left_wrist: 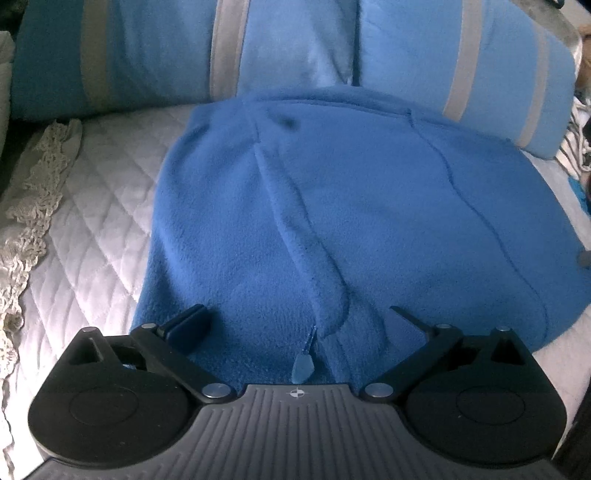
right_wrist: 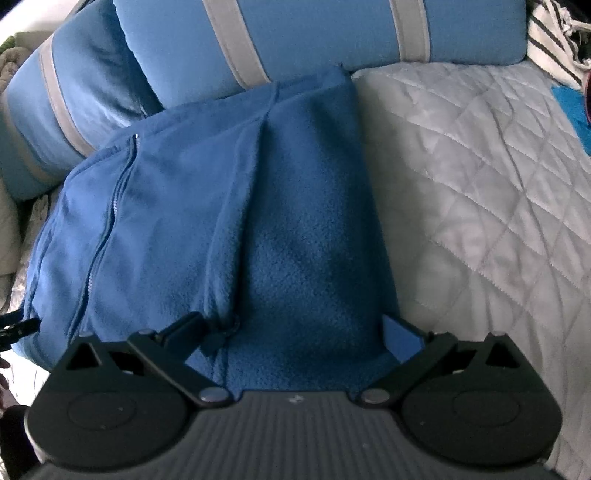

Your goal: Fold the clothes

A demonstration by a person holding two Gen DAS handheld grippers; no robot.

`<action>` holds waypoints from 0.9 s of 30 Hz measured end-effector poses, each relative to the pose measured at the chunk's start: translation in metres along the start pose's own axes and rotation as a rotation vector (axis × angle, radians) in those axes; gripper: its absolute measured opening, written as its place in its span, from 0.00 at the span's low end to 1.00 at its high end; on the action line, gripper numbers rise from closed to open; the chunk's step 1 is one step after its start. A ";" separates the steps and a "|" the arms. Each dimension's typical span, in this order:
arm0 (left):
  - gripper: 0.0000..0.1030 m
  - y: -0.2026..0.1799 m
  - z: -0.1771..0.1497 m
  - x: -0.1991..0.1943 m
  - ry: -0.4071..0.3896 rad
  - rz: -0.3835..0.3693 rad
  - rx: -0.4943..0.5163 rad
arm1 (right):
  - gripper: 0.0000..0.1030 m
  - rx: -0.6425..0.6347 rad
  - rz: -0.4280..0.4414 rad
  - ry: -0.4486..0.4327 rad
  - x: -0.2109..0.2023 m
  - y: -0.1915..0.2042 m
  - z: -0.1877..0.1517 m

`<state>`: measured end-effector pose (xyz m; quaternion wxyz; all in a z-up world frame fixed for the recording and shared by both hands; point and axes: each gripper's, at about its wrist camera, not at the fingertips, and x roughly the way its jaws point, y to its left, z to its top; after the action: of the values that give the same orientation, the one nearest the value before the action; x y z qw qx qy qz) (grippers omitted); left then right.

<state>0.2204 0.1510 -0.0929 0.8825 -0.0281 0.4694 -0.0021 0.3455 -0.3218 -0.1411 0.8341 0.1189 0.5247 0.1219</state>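
Observation:
A blue fleece jacket (left_wrist: 351, 206) lies folded on a white quilted bed cover (left_wrist: 96, 206). It also shows in the right wrist view (right_wrist: 229, 206), with its zipper (right_wrist: 110, 210) running down the left part. My left gripper (left_wrist: 299, 317) is open, its fingers spread wide over the jacket's near edge, with the blue zipper pull (left_wrist: 304, 360) between them. My right gripper (right_wrist: 295, 328) is open, its fingers astride a folded strip of the jacket at its near right edge. Neither holds the cloth.
Blue pillows with grey stripes (left_wrist: 166, 51) (right_wrist: 314, 33) lie behind the jacket. A cream lace cloth (left_wrist: 33, 206) lies at the left. Striped fabric (right_wrist: 554, 40) lies at the far right. Bare quilt (right_wrist: 480, 184) spreads right of the jacket.

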 end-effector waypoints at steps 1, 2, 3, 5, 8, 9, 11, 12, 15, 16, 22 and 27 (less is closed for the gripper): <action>1.00 -0.001 0.000 0.000 -0.001 0.002 0.003 | 0.99 -0.008 -0.006 -0.006 0.000 0.001 0.000; 1.00 -0.001 0.000 -0.001 -0.002 0.004 0.005 | 0.99 -0.023 -0.010 -0.012 0.000 0.002 -0.001; 1.00 -0.001 0.000 -0.001 -0.002 0.005 0.005 | 0.99 -0.038 -0.013 -0.018 0.000 0.004 -0.001; 1.00 -0.001 0.001 -0.001 -0.004 0.005 0.006 | 0.99 -0.061 -0.025 -0.031 -0.002 0.007 -0.002; 1.00 -0.001 0.002 -0.007 -0.020 0.005 0.021 | 0.99 -0.089 -0.062 -0.083 -0.009 0.015 -0.005; 1.00 -0.001 0.003 -0.010 -0.027 0.005 0.030 | 0.99 -0.125 -0.086 -0.107 -0.013 0.021 -0.007; 1.00 0.001 0.004 -0.015 -0.042 0.004 0.045 | 0.99 -0.211 -0.128 -0.160 -0.022 0.032 -0.008; 1.00 0.003 0.005 -0.018 -0.048 0.002 0.041 | 0.99 -0.248 -0.146 -0.186 -0.027 0.036 -0.009; 1.00 0.015 0.011 -0.023 -0.063 -0.007 0.009 | 0.99 -0.288 -0.159 -0.218 -0.036 0.038 -0.004; 1.00 0.020 0.013 -0.024 -0.068 -0.011 -0.002 | 0.99 -0.301 -0.163 -0.229 -0.038 0.039 -0.003; 0.99 0.049 0.027 -0.030 -0.087 -0.016 -0.031 | 0.99 -0.302 -0.153 -0.228 -0.043 0.028 0.013; 0.99 0.079 0.038 -0.031 -0.112 -0.084 -0.101 | 0.99 -0.207 -0.038 -0.169 -0.038 -0.002 0.033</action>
<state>0.2324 0.2325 -0.0502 0.9040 -0.0922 0.4171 -0.0139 0.3592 -0.3387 -0.0959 0.8853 0.0322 0.4393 0.1492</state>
